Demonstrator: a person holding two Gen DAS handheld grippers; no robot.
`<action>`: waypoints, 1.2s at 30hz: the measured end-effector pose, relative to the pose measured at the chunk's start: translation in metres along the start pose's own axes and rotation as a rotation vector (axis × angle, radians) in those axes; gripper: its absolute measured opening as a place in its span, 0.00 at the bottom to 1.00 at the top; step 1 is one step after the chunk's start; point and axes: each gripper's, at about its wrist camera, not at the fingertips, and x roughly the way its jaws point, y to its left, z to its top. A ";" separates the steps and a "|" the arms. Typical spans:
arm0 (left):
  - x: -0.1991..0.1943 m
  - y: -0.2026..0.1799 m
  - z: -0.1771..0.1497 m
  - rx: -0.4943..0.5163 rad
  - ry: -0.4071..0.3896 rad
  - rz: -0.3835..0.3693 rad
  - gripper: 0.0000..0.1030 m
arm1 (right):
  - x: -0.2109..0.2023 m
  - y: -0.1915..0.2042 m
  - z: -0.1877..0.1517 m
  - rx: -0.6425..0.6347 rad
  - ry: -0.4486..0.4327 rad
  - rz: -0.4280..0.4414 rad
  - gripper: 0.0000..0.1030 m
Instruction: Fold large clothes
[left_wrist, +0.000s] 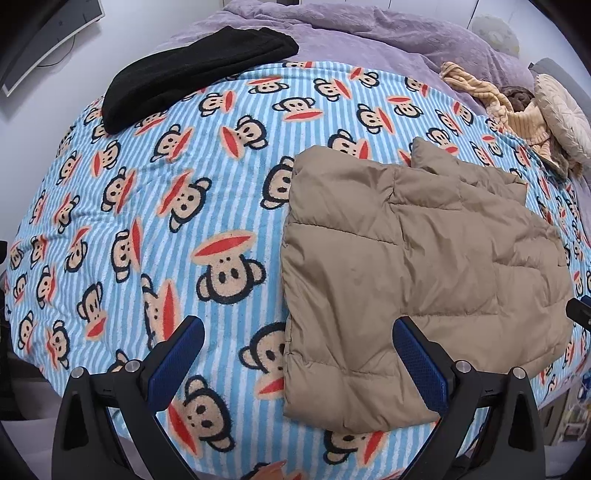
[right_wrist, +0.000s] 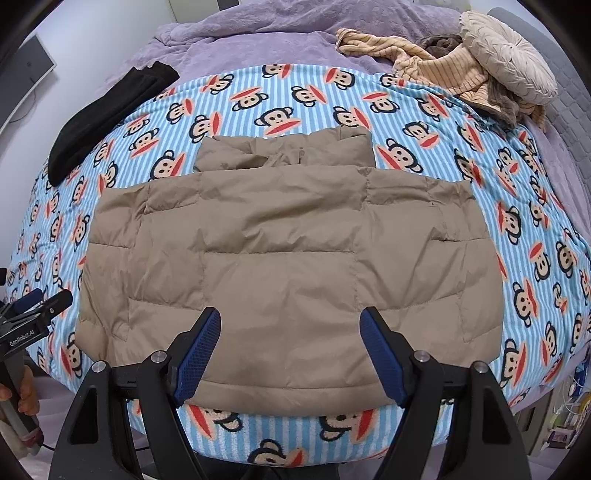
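A tan quilted puffer jacket (right_wrist: 291, 251) lies flat on the monkey-print blue striped blanket (right_wrist: 535, 258), sleeves folded in, collar at the far side. In the left wrist view the jacket (left_wrist: 417, 280) fills the right half. My left gripper (left_wrist: 299, 336) hovers open above the jacket's left hem edge, with nothing between its blue pads. My right gripper (right_wrist: 290, 325) is open over the middle of the jacket's near hem, holding nothing. The left gripper (right_wrist: 40, 306) also shows at the far left of the right wrist view, held by a hand (right_wrist: 26, 387).
A folded black garment (left_wrist: 192, 70) lies at the blanket's far left. A purple duvet (left_wrist: 369, 33) covers the far end of the bed. A pile of beige striped clothes (right_wrist: 436, 70) and a round cream cushion (right_wrist: 506, 62) sit at the far right. A monitor (left_wrist: 44, 40) stands at left.
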 end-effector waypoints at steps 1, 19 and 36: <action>0.002 0.000 0.002 0.006 0.000 -0.005 0.99 | 0.001 0.001 0.001 0.004 -0.004 0.000 0.79; 0.038 -0.023 0.010 -0.011 0.068 -0.055 0.99 | 0.061 -0.023 0.008 0.182 0.174 0.269 0.82; 0.072 0.014 0.023 0.033 0.064 -0.223 0.99 | 0.119 -0.044 0.005 0.301 0.250 0.347 0.71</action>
